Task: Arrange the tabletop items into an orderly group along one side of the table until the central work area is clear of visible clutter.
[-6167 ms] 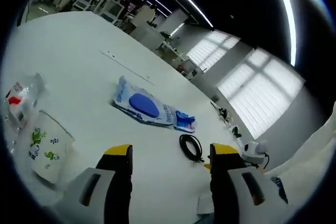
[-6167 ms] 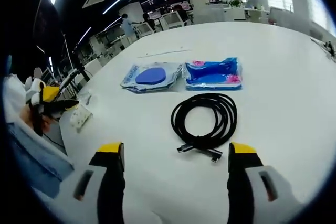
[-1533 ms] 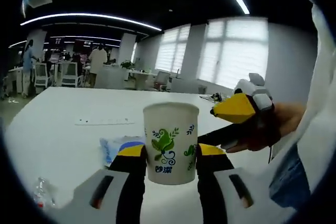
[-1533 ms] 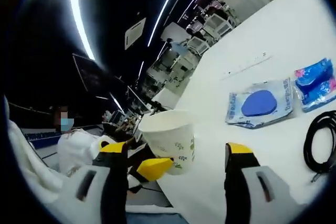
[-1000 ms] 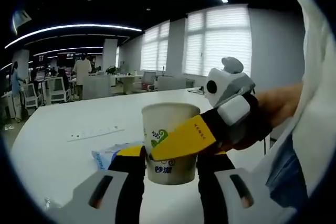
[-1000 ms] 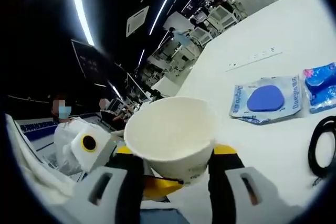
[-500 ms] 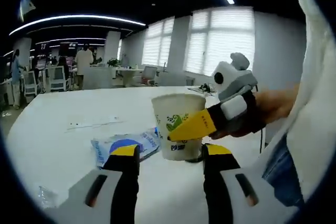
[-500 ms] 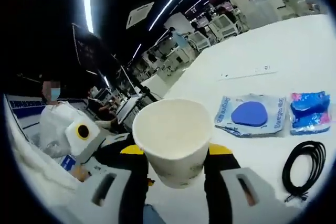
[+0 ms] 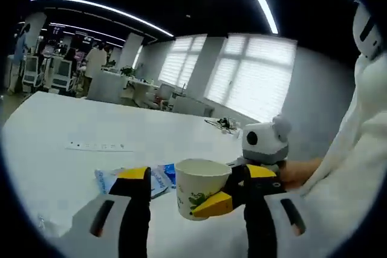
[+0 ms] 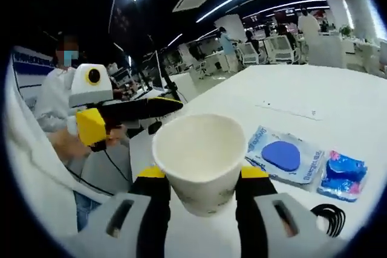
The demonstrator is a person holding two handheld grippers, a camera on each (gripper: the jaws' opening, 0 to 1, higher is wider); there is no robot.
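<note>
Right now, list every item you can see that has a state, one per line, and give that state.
White paper cup with green leaf print: upright, mouth open, looks empty, clamped between the right gripper's jaws, off the table.
Right gripper: shut on the cup.
Left gripper: open, holding nothing.
Clear pouch with a blue oval inside: lying flat on the table.
Blue and pink packet: lying flat beside the pouch.
Black cable: coiled on the table.
</note>
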